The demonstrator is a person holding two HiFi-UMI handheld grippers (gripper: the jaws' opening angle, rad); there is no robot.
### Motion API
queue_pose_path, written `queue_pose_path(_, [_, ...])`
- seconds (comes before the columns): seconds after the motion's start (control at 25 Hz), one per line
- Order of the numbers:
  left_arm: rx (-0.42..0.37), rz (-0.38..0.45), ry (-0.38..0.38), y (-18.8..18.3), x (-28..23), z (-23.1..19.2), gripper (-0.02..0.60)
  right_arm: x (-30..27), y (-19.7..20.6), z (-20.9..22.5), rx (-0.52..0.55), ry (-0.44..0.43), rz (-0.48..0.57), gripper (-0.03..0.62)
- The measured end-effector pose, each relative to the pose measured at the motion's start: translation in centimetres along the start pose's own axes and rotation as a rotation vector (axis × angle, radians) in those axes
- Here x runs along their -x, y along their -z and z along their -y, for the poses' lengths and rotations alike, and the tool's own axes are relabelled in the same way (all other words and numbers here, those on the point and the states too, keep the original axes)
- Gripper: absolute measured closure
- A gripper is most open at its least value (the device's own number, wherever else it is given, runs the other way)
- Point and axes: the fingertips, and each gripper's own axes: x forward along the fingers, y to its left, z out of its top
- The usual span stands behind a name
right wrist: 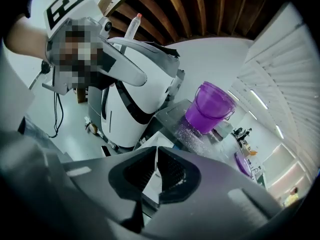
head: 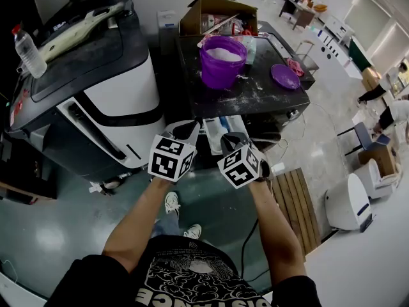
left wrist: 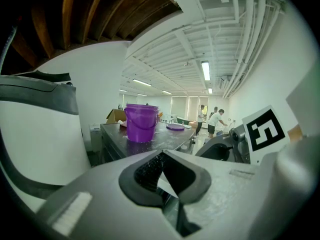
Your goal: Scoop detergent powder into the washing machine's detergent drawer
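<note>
A purple bucket (head: 223, 61) heaped with white powder stands on the dark table (head: 255, 101), and it also shows in the left gripper view (left wrist: 141, 122) and the right gripper view (right wrist: 210, 106). The white and dark washing machine (head: 96, 88) stands left of the table. My left gripper (head: 185, 132) and right gripper (head: 231, 139) hover side by side at the table's front edge. Each one's jaws are closed together with nothing between them (left wrist: 162, 171) (right wrist: 156, 171). A pale drawer-like box (head: 217, 126) sits between the grippers; its contents are hidden.
Spilled powder (head: 250, 89) dusts the tabletop. A purple lid (head: 285, 77) lies at the table's right. A cardboard box (head: 217, 15) stands behind the bucket. A water bottle (head: 29, 51) rests on the machine. A wooden pallet (head: 297, 206) lies on the floor at right.
</note>
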Motion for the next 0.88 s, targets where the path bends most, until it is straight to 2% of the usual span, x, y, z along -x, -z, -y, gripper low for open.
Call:
queue_pose_path(0.4, [-0.004,0.003,-0.002,-0.2,0.4,0.2,0.581,0.7,-0.6,0.1,0.19,0.074,0.019,0.56])
queue_pose_path(0.56, [-0.007,0.003,-0.001,-0.3,0.4,0.4,0.581,0.8,-0.6,0.2,0.215,0.081,0.02,0.56])
queue_pose_path(0.72, [-0.01,0.005,-0.001,-0.4,0.4,0.6,0.581,1.0,-0.5,0.4,0.169,0.073,0.02,0.56])
queue_pose_path(0.88, [-0.013,0.006,-0.001,-0.6,0.5,0.7,0.581,1.4,-0.7,1.3,0.005,0.056,0.05,0.56])
